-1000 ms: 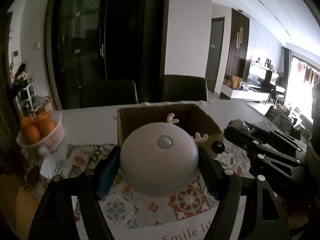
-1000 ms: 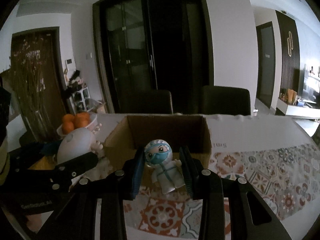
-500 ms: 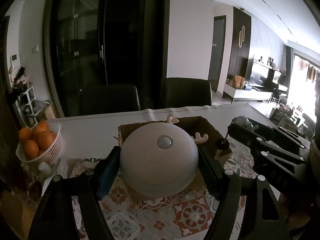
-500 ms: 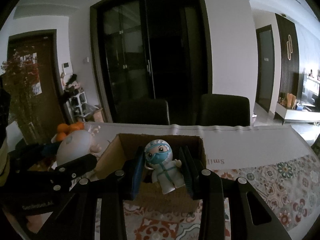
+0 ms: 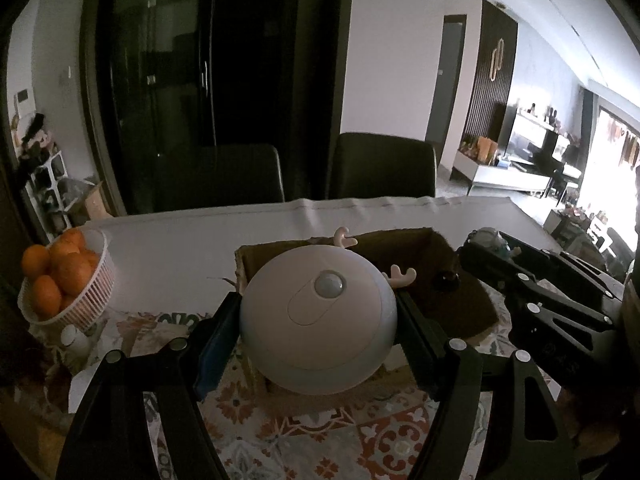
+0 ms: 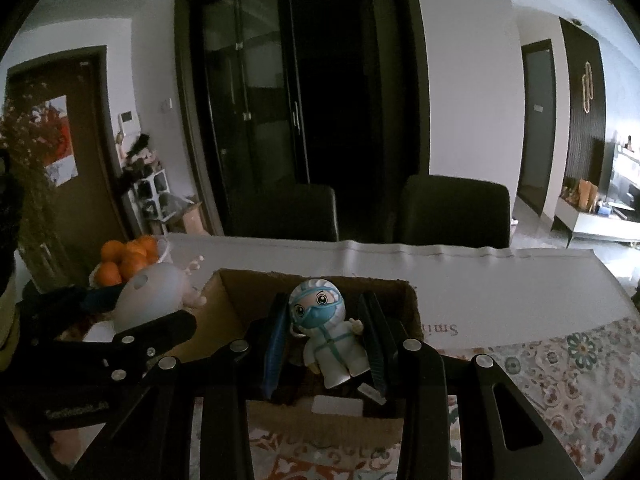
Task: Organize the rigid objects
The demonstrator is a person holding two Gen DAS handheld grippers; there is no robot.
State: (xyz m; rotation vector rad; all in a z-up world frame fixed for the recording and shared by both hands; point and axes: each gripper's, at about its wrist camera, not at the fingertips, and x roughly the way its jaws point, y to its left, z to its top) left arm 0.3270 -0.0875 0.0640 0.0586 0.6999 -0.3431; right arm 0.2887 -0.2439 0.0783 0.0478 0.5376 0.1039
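My left gripper (image 5: pixel 318 320) is shut on a round white deer-shaped lamp (image 5: pixel 318 322) with small antlers, held above the near left edge of an open cardboard box (image 5: pixel 460 300). My right gripper (image 6: pixel 326 334) is shut on a small doctor figurine (image 6: pixel 330 336) in a white suit and blue mask, held over the box (image 6: pixel 240 300) opening. The right gripper also shows in the left wrist view (image 5: pixel 540 292), at the box's right side. The lamp also shows in the right wrist view (image 6: pixel 150 300), left of the box.
A white basket of oranges (image 5: pixel 60 280) stands at the table's left. A patterned tablecloth (image 5: pixel 320 440) covers the near table (image 5: pixel 180 240). Two dark chairs (image 5: pixel 380 168) stand behind the far edge.
Both grippers have risen and moved forward over the box, each keeping its object. The box now lies lower in both views.
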